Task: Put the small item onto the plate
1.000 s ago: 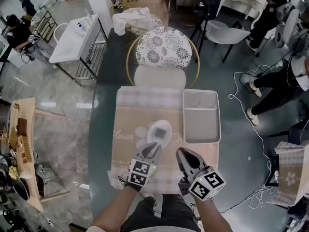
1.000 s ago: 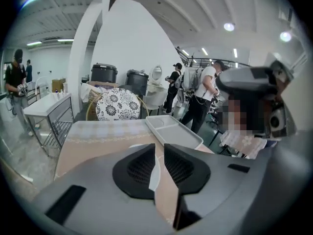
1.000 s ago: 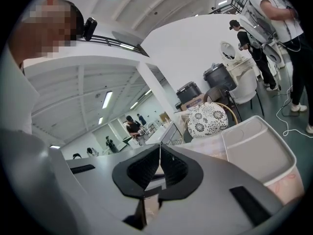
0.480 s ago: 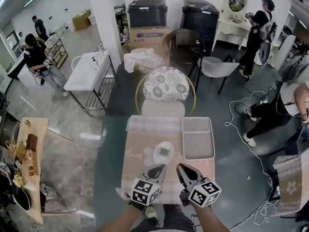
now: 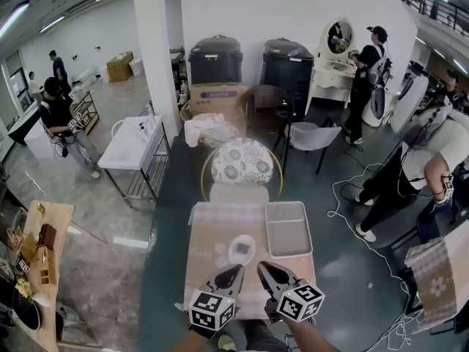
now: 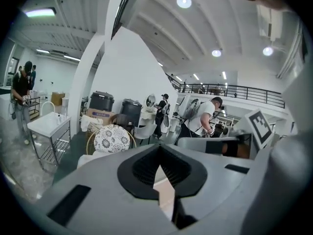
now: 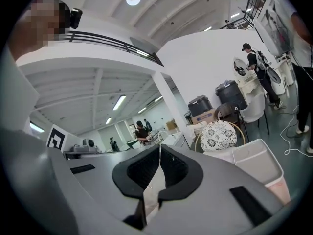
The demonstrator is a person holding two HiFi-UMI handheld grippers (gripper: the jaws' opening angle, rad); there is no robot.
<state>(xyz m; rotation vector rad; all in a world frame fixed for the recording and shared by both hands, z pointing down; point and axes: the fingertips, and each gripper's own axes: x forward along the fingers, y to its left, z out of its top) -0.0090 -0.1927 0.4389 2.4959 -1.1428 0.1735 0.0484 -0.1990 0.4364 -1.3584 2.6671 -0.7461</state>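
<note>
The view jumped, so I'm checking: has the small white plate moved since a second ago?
No. The small white plate still lies left of the near end of the grey rectangular tray; only the head camera tilted up.

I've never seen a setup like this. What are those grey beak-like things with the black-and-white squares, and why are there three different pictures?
There is no robot here. A person holds a tool in each hand, and each tool has two jaws that pinch like tongs. The patterned cubes are part of the tools. The wide picture comes from a camera on the person's head, looking down, with the left gripper and the right gripper at its bottom edge. The other two pictures come from cameras riding on each tool, looking along its jaws. In both, the jaws are closed with nothing between them, so nothing is held. On the pale cloth sits a white plate with a small item on it. To its right is an empty tray.
</note>
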